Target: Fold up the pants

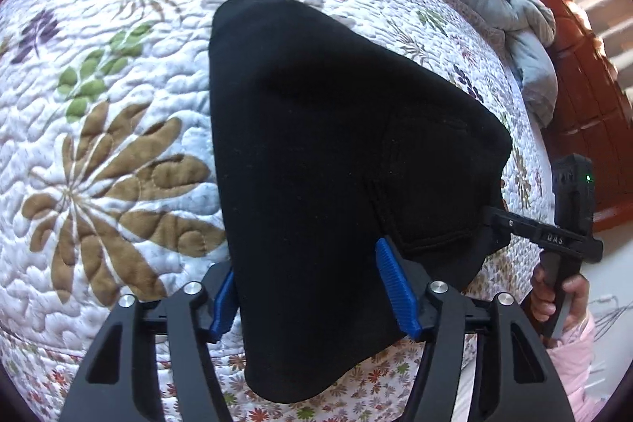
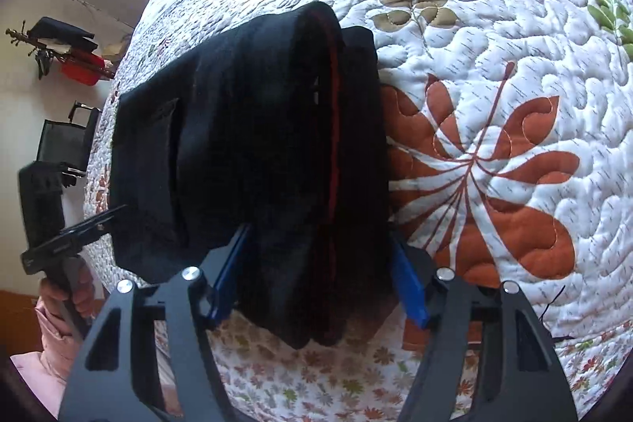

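Observation:
Black pants (image 1: 316, 153) lie folded on a floral quilt, their near edge hanging over the bed's front edge. My left gripper (image 1: 312, 287) has its blue fingers (image 1: 395, 287) wide apart, one on each side of the near end of the cloth. In the right wrist view the pants (image 2: 253, 145) show stacked layers with a red seam line. My right gripper (image 2: 316, 279) is also spread around the near end of the pants, its blue fingers (image 2: 409, 295) apart. Each view shows the other gripper at the side of the pants, in the left wrist view (image 1: 514, 224) and in the right wrist view (image 2: 95, 220).
The white quilt (image 1: 99, 105) with leaf and flower prints covers the bed. A grey blanket (image 1: 514, 10) is bunched at the far right by a brick wall. A rack with clothes (image 2: 67, 46) and a dark chair (image 2: 63, 141) stand beyond the bed.

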